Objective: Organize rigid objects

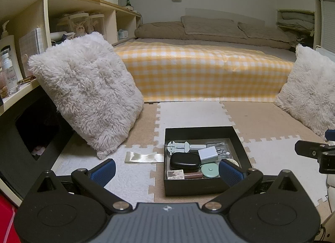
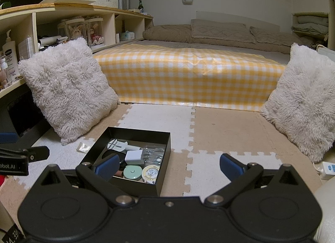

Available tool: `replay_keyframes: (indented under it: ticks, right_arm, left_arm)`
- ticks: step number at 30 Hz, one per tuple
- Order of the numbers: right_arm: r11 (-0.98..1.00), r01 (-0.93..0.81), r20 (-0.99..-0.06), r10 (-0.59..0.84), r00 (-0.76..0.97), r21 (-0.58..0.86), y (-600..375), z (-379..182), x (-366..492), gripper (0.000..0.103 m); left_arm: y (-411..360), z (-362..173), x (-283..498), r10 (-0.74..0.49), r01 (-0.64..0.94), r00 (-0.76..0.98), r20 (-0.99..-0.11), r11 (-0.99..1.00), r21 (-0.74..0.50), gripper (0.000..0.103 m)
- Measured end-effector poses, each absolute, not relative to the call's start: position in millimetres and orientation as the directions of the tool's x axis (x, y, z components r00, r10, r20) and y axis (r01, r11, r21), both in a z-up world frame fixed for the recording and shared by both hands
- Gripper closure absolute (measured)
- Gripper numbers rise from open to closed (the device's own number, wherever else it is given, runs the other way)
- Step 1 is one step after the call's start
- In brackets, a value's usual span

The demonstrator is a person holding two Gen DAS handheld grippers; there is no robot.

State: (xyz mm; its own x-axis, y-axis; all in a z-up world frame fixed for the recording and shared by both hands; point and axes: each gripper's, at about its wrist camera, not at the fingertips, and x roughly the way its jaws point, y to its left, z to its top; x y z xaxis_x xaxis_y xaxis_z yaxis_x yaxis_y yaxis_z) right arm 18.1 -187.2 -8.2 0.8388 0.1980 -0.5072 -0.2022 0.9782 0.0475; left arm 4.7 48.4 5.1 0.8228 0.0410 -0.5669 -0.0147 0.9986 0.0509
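Note:
A black open box [image 1: 201,186] stands on the foam floor mat; it also shows in the right wrist view [image 2: 165,144]. It holds a white charger [image 1: 208,153], a black case [image 1: 184,160], a green round tape measure [image 1: 209,170], a pale tool [image 1: 178,146], a small carton [image 1: 175,174] and a clear packet. The right wrist view also shows a yellow-white tape measure [image 2: 150,173]. My left gripper [image 1: 167,172] is open and empty above the box's near edge. My right gripper [image 2: 168,166] is open and empty just right of the box.
A clear plastic wrapper [image 1: 144,157] lies on the mat left of the box. Fluffy white cushions [image 1: 88,90] [image 2: 301,100] lean at left and right. A yellow checked bed [image 1: 201,71] is behind. Shelves [image 1: 27,40] run along the left. A power strip [image 2: 327,169] lies at right.

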Motion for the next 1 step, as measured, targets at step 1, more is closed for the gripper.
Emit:
replay_keyframes:
  ticks: [1]
  right_arm:
    - [0.978,-0.202,-0.507,0.198,0.839,0.047,-187.2,-8.2,18.2,0.000]
  left_arm:
    - [49.0,5.3,4.6,0.039,-0.012,0.823,-0.567,0.999,0.051,0.000]
